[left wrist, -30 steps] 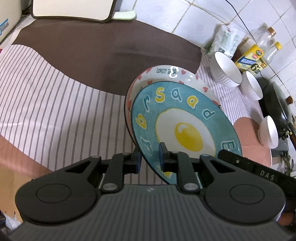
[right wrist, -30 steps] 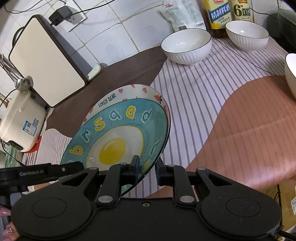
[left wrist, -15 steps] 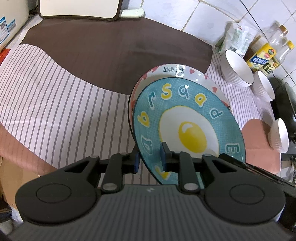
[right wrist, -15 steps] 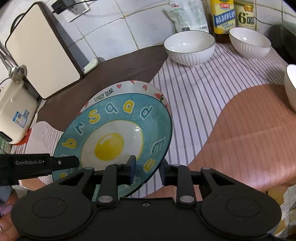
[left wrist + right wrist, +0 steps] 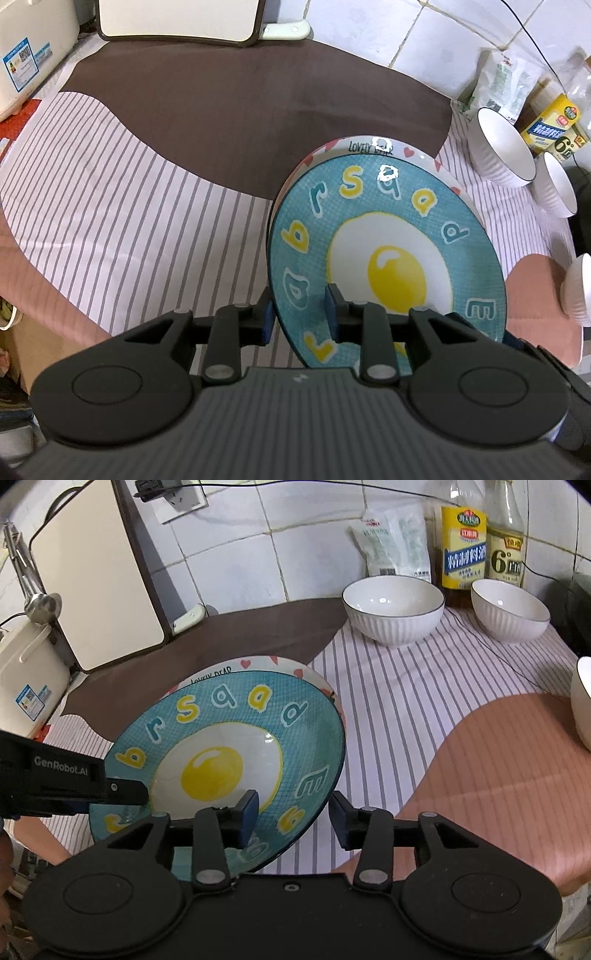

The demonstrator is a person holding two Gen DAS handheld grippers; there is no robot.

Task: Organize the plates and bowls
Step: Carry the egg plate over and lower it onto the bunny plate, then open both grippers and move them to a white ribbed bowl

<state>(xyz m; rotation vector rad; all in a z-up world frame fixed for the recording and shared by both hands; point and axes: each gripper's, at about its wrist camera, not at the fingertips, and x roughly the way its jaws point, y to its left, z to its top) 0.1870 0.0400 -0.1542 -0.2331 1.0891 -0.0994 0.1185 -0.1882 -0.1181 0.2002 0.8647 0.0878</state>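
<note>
Both grippers — left point(image 5: 298, 313), right point(image 5: 293, 815) — stood parted astride the teal egg-print ceramic plate point(image 5: 236, 760) at six o'clock, seemingly releasing it onto the heart-rimmed white plate point(image 5: 284, 663) for stacking.

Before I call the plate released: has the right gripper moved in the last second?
Yes. The right gripper has opened: its outer finger swung right, off the blue plate rim.

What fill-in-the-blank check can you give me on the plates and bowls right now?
The blue egg plate rests on the ___-rimmed plate.
The right gripper straddles the egg plate's rim with its jaws ___.
___ white ribbed bowls stand on the tablecloth.
Missing: heart; open; three.
</note>
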